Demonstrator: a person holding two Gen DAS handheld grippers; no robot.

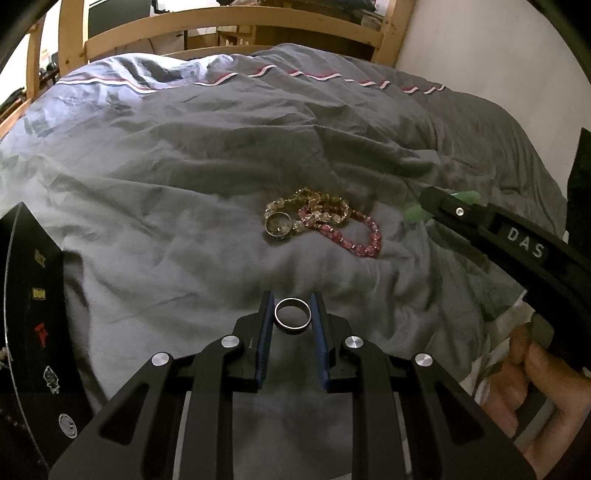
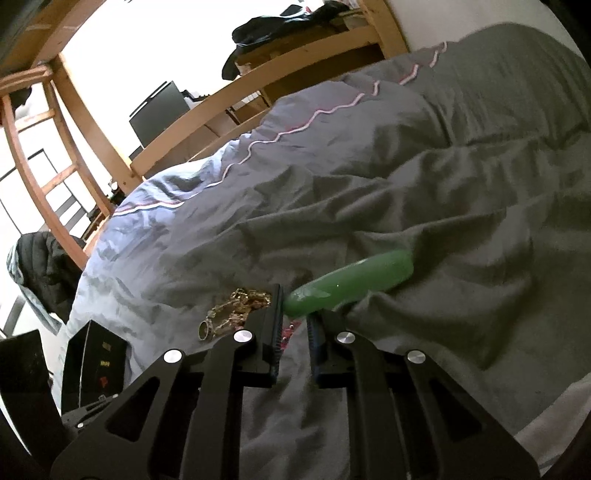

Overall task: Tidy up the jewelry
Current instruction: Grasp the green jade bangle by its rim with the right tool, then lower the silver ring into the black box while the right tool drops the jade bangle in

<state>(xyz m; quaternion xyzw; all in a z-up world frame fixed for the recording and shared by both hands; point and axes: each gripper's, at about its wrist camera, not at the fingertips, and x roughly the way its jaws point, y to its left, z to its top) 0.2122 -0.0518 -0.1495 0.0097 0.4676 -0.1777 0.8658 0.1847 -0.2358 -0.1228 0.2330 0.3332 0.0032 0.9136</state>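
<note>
My left gripper [image 1: 293,309] is shut on a silver ring [image 1: 293,314], held between its blue pads above the grey duvet [image 1: 166,229]. Beyond it lies a pile of jewelry: a yellow bead bracelet [image 1: 314,201], a pink bead bracelet [image 1: 354,236] and a wide silver ring [image 1: 279,226]. My right gripper [image 2: 295,306] is shut on a green bangle [image 2: 351,282], held just over the duvet to the right of the pile. The right gripper also shows in the left wrist view [image 1: 436,206], with bits of the green bangle [image 1: 415,214] at its tip.
A black box with small stickers [image 1: 33,314] stands at the left, also seen in the right wrist view [image 2: 98,363]. A wooden bed frame [image 1: 221,22] runs along the far edge. A white wall is on the right.
</note>
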